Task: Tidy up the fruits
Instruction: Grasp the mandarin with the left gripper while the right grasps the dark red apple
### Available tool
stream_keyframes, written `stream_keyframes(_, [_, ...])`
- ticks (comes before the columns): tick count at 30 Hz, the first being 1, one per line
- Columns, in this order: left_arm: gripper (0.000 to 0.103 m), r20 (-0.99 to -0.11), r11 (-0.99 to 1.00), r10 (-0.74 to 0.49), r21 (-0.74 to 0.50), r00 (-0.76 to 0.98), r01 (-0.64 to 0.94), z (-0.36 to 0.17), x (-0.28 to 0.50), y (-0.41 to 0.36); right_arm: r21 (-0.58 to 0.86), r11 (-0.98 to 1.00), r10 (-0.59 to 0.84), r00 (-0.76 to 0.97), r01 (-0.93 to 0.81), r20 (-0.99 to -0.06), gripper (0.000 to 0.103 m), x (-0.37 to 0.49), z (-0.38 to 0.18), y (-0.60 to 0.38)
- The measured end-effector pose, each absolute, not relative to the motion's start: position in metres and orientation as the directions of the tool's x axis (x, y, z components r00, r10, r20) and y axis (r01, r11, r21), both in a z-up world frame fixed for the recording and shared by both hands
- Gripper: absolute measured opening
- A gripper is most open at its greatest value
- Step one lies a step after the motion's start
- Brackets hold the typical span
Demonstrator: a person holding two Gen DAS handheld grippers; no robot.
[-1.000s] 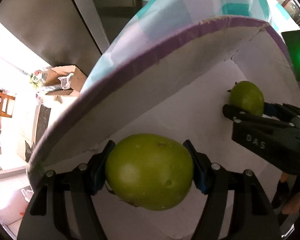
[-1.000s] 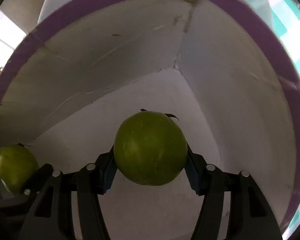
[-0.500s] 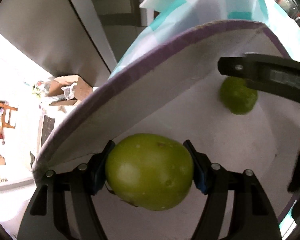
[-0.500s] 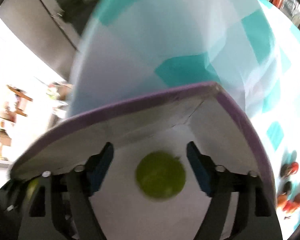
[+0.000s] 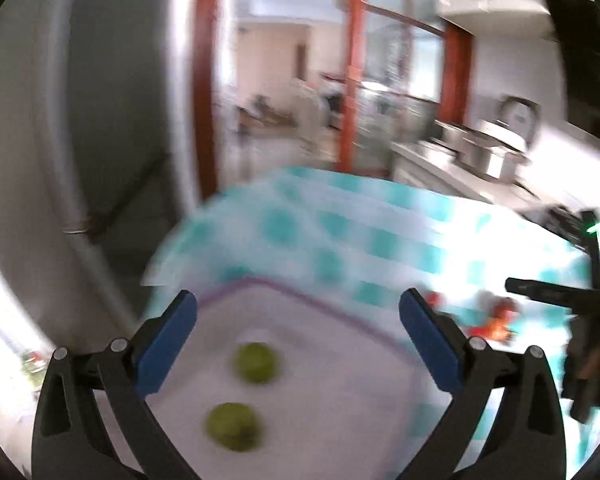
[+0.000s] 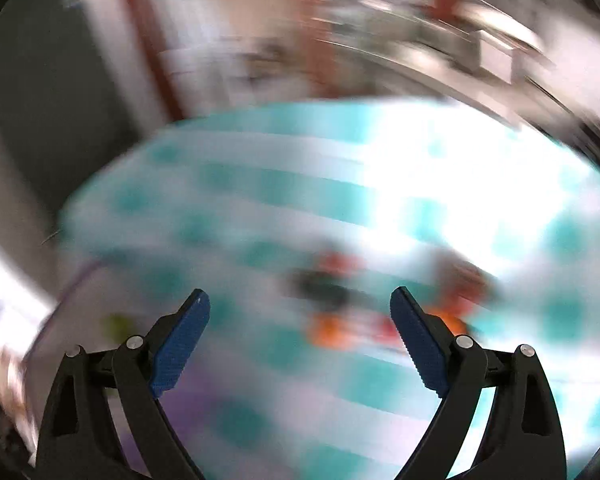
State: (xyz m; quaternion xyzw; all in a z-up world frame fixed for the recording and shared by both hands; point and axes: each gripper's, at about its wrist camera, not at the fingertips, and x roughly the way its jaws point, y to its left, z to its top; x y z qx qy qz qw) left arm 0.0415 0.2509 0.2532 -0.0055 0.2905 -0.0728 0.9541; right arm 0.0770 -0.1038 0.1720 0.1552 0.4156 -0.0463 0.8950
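Observation:
Two green fruits (image 5: 257, 362) (image 5: 232, 426) lie loose on the floor of a white box with a purple rim (image 5: 283, 286). My left gripper (image 5: 297, 320) hangs above them, its jaws opening wide with nothing between them. Red and orange fruits (image 5: 500, 316) sit on the checked cloth right of the box, near a black finger (image 5: 540, 292) of the right gripper. In the blurred right wrist view my right gripper (image 6: 300, 320) is opening over the red and orange fruits (image 6: 332, 332), holding nothing. The box rim (image 6: 71, 280) and a green fruit (image 6: 117, 324) show at its left.
A teal and white checked tablecloth (image 5: 380, 240) covers the table. Behind it stand a red door frame (image 5: 348, 80) and a counter with metal pots (image 5: 488, 148). A grey wall (image 5: 99, 120) rises at the left.
Both grippers let go of their green fruits, which now lie in the box. Both have opened, risen out of the box and swung up; the right one has moved right over the cloth.

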Motion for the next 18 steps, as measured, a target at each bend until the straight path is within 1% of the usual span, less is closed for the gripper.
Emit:
stream_keyframes(2, [0.101,-0.592,0.982,-0.172,-0.035,0.787,0.188,0.252,0.049,0.209,0.282,0.903,0.017,0.629,0.325,-0.777,0.089,0.077,0.148,-0.150])
stream_keyframes(4, [0.101,-0.628,0.973,-0.189,-0.014,0.755,0.232,0.250,0.053,0.164,0.308,0.876,0.025,0.603,0.371,-0.797,0.089,0.081,0.132,-0.186])
stream_keyframes(6, [0.101,-0.665,0.948,-0.238,-0.001,0.707,0.318,0.237,0.049,0.119,0.322,0.866,0.048,0.576,0.383,-0.816,0.089,0.098,0.120,-0.198])
stream_keyframes(7, [0.101,-0.681,0.938,-0.246,0.012,0.690,0.346,0.230,0.045,0.110,0.320,0.869,0.064,0.555,0.377,-0.829,0.089,0.105,0.110,-0.203])
stream_keyframes(9, [0.101,-0.737,0.910,-0.251,0.042,0.627,0.413,0.204,0.043,0.077,0.322,0.873,0.092,0.523,0.367,-0.847,0.088,0.135,0.080,-0.213])
stream_keyframes(11, [0.101,-0.798,0.894,-0.228,0.055,0.558,0.445,0.175,0.045,0.054,0.310,0.883,0.108,0.490,0.352,-0.865,0.086,0.157,0.061,-0.211])
stream_keyframes(13, [0.101,-0.840,0.896,-0.217,0.031,0.498,0.443,0.151,0.050,0.038,0.298,0.886,0.114,0.456,0.356,-0.883,0.078,0.171,0.044,-0.208])
stream_keyframes(16, [0.101,-0.893,0.923,-0.186,-0.016,0.410,0.385,0.113,0.064,0.028,0.299,0.888,0.131,0.432,0.349,-0.892,0.073,0.173,0.030,-0.210])
stream_keyframes(18, [0.101,-0.911,0.937,-0.174,-0.036,0.374,0.348,0.097,0.078,0.026,0.298,0.894,0.139,0.426,0.334,-0.894,0.073,0.173,0.027,-0.208])
